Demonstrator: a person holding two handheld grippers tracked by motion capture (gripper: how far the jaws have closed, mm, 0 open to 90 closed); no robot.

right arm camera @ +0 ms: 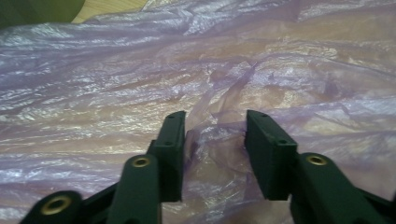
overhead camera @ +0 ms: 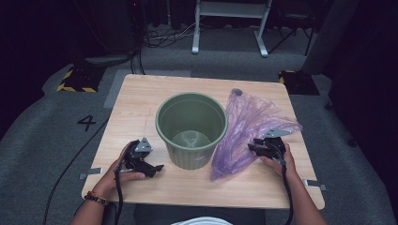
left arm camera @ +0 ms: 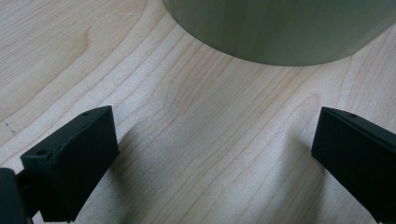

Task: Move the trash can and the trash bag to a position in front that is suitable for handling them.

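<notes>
A green plastic bin (overhead camera: 187, 157) stands upright and empty at the middle of the wooden table (overhead camera: 136, 98). A crumpled purple plastic bag (overhead camera: 244, 124) lies flat to its right, touching the bin's side. My right gripper (overhead camera: 254, 146) rests on the bag's near right part. In the right gripper view the jaws (right arm camera: 215, 128) stand partly apart with a raised fold of the bag (right arm camera: 140, 70) between them. My left gripper (overhead camera: 156, 169) lies on the table left of the bin, pointing at its base. Its jaws (left arm camera: 215, 154) are wide open over bare wood, with the bin wall (left arm camera: 280, 28) just ahead.
Grey metal clamps (overhead camera: 91, 173) stick out at the table's near left and right edges. A metal stand (overhead camera: 230, 23) and cables lie on the grey floor behind the table. Bare wood surrounds the bin on the left and front.
</notes>
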